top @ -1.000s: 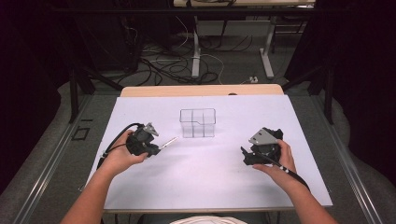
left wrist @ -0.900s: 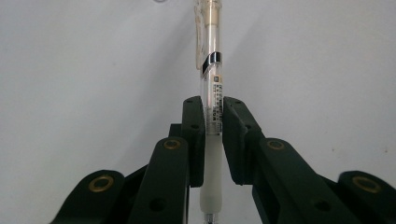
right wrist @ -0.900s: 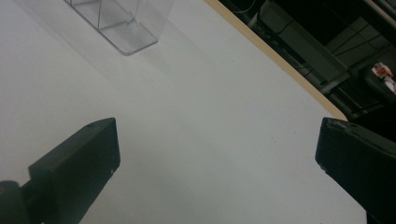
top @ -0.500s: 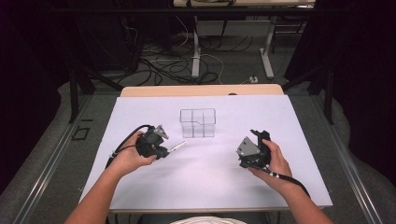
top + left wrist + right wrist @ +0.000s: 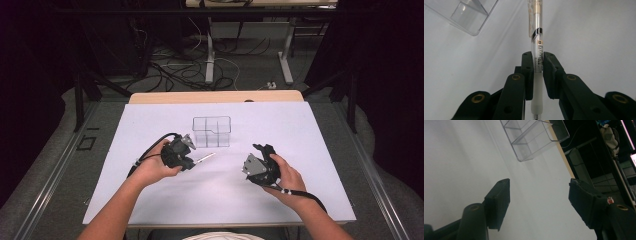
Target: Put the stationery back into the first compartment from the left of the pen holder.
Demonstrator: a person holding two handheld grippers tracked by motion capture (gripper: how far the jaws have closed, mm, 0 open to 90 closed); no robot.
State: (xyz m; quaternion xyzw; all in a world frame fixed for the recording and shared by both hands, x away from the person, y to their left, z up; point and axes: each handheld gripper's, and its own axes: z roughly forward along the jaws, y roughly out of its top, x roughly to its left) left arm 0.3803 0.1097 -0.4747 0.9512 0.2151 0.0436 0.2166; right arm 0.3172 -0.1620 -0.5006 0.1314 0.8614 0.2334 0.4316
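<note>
- Left gripper (image 5: pixel 192 159): near-left of the table's middle; its jaws are clamped on a pen (image 5: pixel 537 50), pads gripping the barrel just above the white rubber grip

- Pen, high view (image 5: pixel 205 158): sticks out of the left jaws to the right and slightly far, held low over the white table (image 5: pixel 320 125); its long axis runs on along the jaws' own line, free end leading

- Organizer (image 5: pixel 212 131): a clear, divided box standing just beyond the pen, a little far and right of the left gripper; in the left gripper view its corner (image 5: pixel 471 15) lies ahead and left of the pen's line, so the pen is not yet aimed into a compartment

- Right gripper (image 5: pixel 264 151): near-right of middle, jaws part open with nothing between them; they have just been closing. In its own view the organizer (image 5: pixel 534 140) stands far ahead, well apart

- Judgement: the left hand is nearer the organizer and carries the pen, so the coming move likely turns on swinging the pen's tip far and upright over a cell
</note>
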